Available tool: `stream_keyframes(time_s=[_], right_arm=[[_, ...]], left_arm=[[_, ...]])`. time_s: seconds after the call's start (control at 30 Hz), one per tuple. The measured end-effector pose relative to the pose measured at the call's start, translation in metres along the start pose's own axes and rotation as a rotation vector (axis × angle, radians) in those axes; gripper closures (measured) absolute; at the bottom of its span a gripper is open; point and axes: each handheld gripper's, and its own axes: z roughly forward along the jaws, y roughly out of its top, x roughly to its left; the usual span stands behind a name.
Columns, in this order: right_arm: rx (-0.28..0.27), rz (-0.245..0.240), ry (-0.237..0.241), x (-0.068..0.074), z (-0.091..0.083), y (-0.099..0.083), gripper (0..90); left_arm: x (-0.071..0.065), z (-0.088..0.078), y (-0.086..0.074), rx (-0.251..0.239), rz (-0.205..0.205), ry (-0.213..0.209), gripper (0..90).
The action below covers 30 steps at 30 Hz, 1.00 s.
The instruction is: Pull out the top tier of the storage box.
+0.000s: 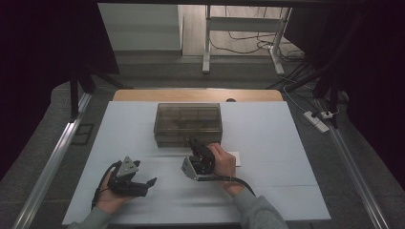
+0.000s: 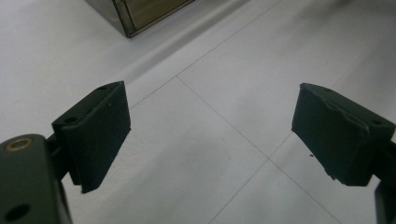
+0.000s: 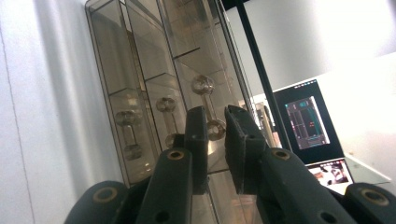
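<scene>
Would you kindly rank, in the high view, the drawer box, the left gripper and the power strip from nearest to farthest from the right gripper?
1. Drawer box: just beyond the right gripper, whose jaws reach its front.
2. Left gripper: to the left, near the table's front edge.
3. Power strip: on the floor, off the table's right side.

One drawer cabinet, two grippers.

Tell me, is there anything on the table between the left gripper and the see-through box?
No. In the high view, only bare white table lies between the left gripper and the drawer box. The left gripper view shows the same bare surface beyond its open jaws.
</scene>
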Motion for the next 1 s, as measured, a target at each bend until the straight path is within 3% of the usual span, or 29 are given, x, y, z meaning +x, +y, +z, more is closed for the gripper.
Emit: stream_keyframes(time_s=[0.17,0.53,0.73,1.0], right_arm=[[-0.004,0.04,0.031,-0.007,-0.003,0.002,73.9],[-0.02,0.241,0.139,-0.027,-0.01,-0.002,55.9],[-0.036,0.324,0.214,-0.034,-0.012,-0.002,48.8],[-0.045,0.441,0.327,-0.049,-0.014,-0.008,46.3]], left_arm=[[0.0,0.0,0.0,0.0,0.0,0.0,11.7],[0.0,0.0,0.0,0.001,0.001,0.0,11.7],[0.0,0.0,0.0,0.001,0.003,0.0,11.7],[0.0,0.0,0.0,0.002,0.004,-0.001,11.7]])
